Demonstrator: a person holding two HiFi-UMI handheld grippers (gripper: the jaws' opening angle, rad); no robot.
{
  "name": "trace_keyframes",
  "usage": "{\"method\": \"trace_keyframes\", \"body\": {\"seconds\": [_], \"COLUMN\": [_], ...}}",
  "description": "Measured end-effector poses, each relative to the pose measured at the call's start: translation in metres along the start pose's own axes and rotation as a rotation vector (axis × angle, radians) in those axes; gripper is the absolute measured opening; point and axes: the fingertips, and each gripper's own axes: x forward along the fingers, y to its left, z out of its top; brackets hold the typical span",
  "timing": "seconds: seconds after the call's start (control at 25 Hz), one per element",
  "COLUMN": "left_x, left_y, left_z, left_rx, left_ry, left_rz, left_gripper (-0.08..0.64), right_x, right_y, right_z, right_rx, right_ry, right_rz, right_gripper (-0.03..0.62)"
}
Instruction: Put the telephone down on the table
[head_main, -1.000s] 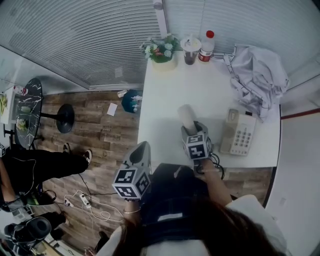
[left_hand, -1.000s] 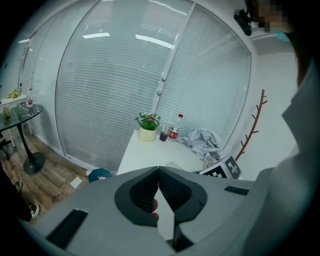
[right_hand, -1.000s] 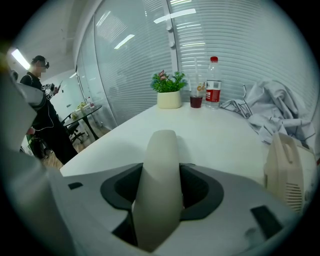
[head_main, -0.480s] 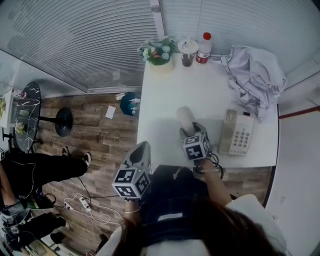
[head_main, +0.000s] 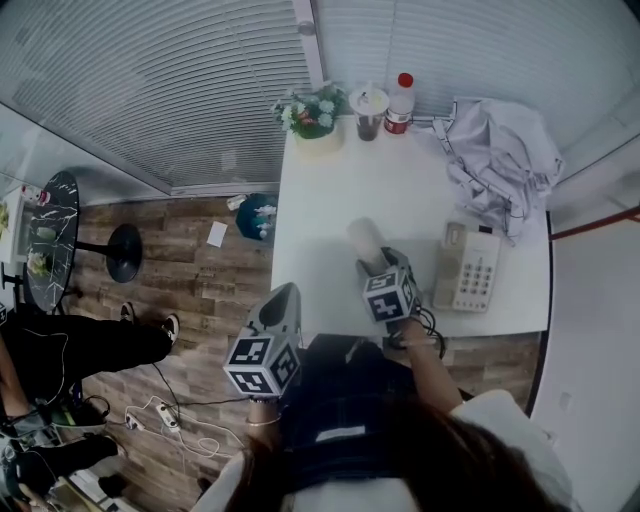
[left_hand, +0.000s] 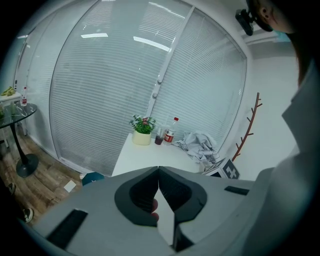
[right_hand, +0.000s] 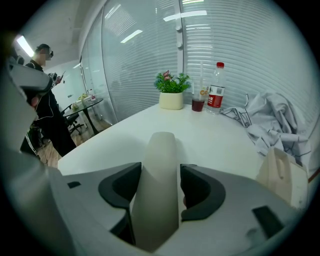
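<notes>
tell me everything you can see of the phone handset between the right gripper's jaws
The handset is a long, smooth, off-white bar, plastic by its look, with a rounded far end. It seems to lie on the white table near the front edge, pointing away from the person, left of the telephone base. The jaws of the right gripper flank it and are opening; a thin gap shows on its right side. Its cord cannot be made out.

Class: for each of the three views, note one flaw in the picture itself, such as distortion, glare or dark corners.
Head view: fisheye bows the table edge and the blinds. Left gripper view: black corners, and lamp glare streaks the blinds. Right gripper view: glare again, and the near handset looks soft.
</notes>
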Motion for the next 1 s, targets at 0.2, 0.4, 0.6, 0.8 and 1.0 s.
{"method": "trace_keyframes", "body": {"seconds": [0.2,0.4,0.6,0.8,1.0], "left_x": [-0.002,-0.005,-0.009,-0.014,-0.017], "left_y": [-0.006,-0.014,-0.028,-0.041,-0.060], "left_z": [0.000,0.003,0.001,0.001,-0.005], "left_rx": [0.009,0.027,0.037,0.049,0.063], "left_ry": [-0.006,-0.024,-0.030,-0.046,-0.047], "left_rz": [-0.012,-0.019,-0.035,-0.048,-0.069], "left_gripper": [0.002,0.002,0.002,0.002,0.002], "right_x": [-0.008,-0.019,-0.031,-0.045,-0.061], "right_y": [-0.001,-0.001,-0.005,-0.009,-0.017], "right_z": [0.004,0.012,0.015,0.012,0.003], "right_rx": [-0.014,-0.020,-0.025,-0.027,-0.024], "right_ry": [-0.019,-0.053,-0.088,-0.106,-0.124], "right_rz": [-0.009,-0.009,-0.020,-0.032,-0.050], "right_gripper": [0.255,0.255,0.255,0.255,0.249]}}
